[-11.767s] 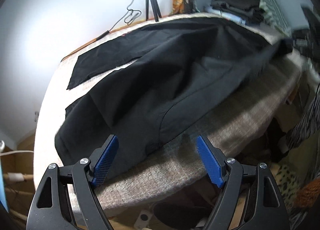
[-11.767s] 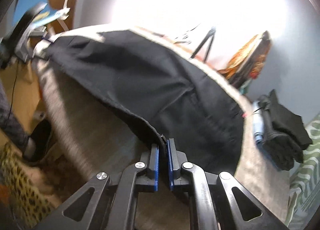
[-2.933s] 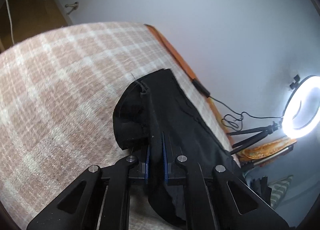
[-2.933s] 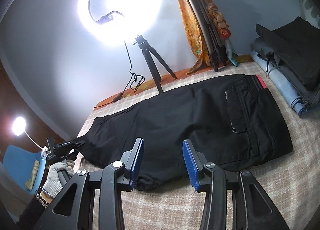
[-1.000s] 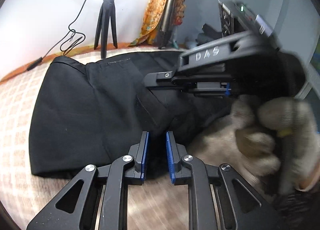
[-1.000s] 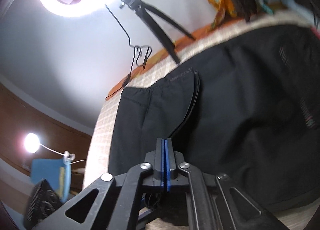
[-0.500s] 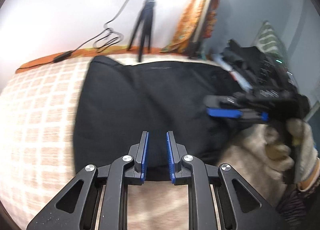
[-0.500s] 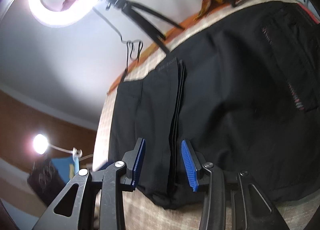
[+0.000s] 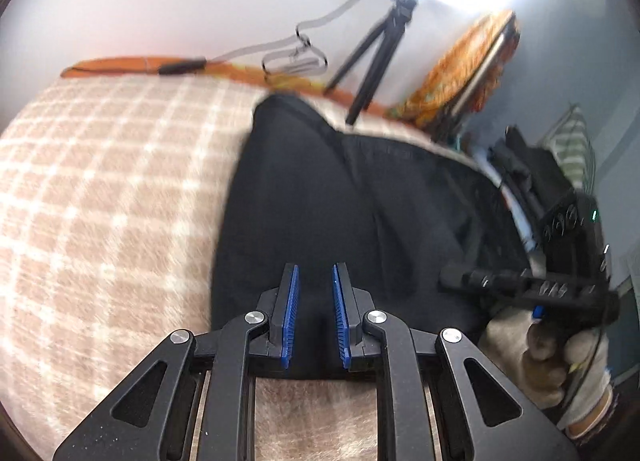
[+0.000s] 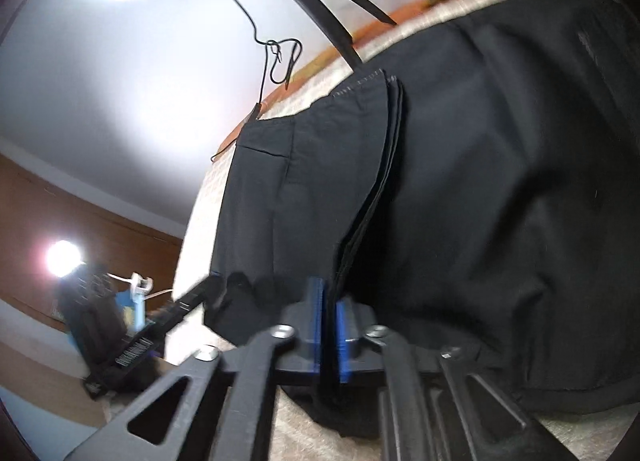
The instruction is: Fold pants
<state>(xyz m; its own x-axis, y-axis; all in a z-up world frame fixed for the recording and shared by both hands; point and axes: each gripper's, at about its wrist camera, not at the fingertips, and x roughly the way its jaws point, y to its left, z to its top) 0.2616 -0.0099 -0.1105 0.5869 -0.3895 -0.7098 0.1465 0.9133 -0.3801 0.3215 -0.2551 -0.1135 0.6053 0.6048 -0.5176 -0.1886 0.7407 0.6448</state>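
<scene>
The black pants (image 9: 320, 197) lie folded on the checked beige blanket (image 9: 100, 197). My left gripper (image 9: 315, 311) is open with a small gap, and its blue pads straddle the near edge of the pants. My right gripper (image 10: 329, 331) has its pads almost together on the near hem of the folded leg layers (image 10: 372, 189); it also shows in the left wrist view (image 9: 520, 285), held by a gloved hand at the right edge of the pants. The pants (image 10: 480, 181) fill the right wrist view.
A black tripod (image 9: 380, 45) with a bright ring light and a dangling cable (image 10: 276, 57) stands at the far edge by the wall. Orange cloth (image 9: 464, 73) and a pile of folded clothes (image 9: 532, 181) sit at the far right. The left gripper shows at the left (image 10: 152, 337).
My right gripper has closed from open onto the near hem of the folded legs. My left gripper has opened slightly and swung its view left along the pants.
</scene>
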